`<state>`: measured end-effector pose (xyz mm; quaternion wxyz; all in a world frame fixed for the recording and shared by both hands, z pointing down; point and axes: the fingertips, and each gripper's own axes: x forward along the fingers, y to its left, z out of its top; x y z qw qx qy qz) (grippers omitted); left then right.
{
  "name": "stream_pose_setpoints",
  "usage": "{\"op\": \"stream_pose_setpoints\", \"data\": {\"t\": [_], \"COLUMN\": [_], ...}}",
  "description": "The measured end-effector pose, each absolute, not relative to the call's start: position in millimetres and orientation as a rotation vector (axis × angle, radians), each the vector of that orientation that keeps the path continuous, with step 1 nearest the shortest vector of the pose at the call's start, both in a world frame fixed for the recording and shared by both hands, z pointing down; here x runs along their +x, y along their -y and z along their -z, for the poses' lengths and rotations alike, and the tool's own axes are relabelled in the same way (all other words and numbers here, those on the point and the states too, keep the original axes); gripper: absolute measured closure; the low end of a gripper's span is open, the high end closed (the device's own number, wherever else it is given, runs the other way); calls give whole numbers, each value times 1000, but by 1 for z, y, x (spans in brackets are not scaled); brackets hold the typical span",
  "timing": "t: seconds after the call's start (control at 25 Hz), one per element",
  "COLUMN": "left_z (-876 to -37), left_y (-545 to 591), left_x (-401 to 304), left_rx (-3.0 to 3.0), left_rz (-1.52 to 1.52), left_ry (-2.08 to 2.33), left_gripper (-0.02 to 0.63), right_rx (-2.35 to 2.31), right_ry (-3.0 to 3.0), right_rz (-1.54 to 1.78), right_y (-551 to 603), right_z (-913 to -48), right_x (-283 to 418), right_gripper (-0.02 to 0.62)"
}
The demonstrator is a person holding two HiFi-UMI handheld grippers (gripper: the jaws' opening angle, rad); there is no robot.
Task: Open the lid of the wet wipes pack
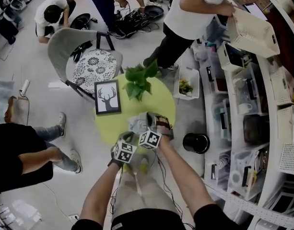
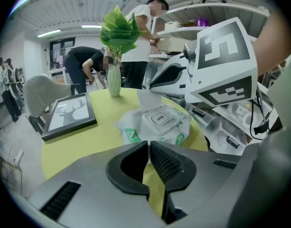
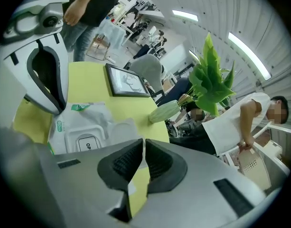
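The white wet wipes pack (image 2: 157, 123) lies on the round yellow-green table (image 1: 161, 102). Its lid (image 2: 160, 118), printed OPEN, lies flat and closed, and is also visible in the right gripper view (image 3: 88, 144). A thin white sheet (image 2: 146, 99) stands up from the pack's far end. My right gripper (image 3: 144, 141) is shut on this sheet (image 3: 122, 128); I cannot tell whether it is a wipe or wrapper. My left gripper (image 2: 148, 144) hovers shut and empty just short of the pack's near edge. In the head view both grippers (image 1: 129, 137) (image 1: 152, 122) flank the pack (image 1: 137, 123).
A framed deer picture (image 1: 108, 97) and a leafy plant in a vase (image 1: 139, 80) stand farther back on the table. A grey chair (image 1: 84, 59), a black bin (image 1: 196, 143) and shelving (image 1: 247, 104) surround it. Several people stand or crouch around.
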<state>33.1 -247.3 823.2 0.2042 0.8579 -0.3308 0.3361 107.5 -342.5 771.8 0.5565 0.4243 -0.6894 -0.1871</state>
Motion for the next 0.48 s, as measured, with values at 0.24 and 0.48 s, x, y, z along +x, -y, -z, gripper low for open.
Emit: {"op": "stream_pose_setpoints", "data": {"t": [0.24,0.48], "left_z": [-825,-824], "left_y": [249,249], "left_x": [31,29], "left_rx": [2391,2386], "left_rz": [-933,-910], "left_ry": [921,921], "left_gripper": [572,572], "right_rx": [1008,1004], "right_ry": [1624,1623], "right_rz": [364,292], "right_y": [348,348], "right_z": [-784,-799], "right_x": [111,111], "right_gripper": [577,580]}}
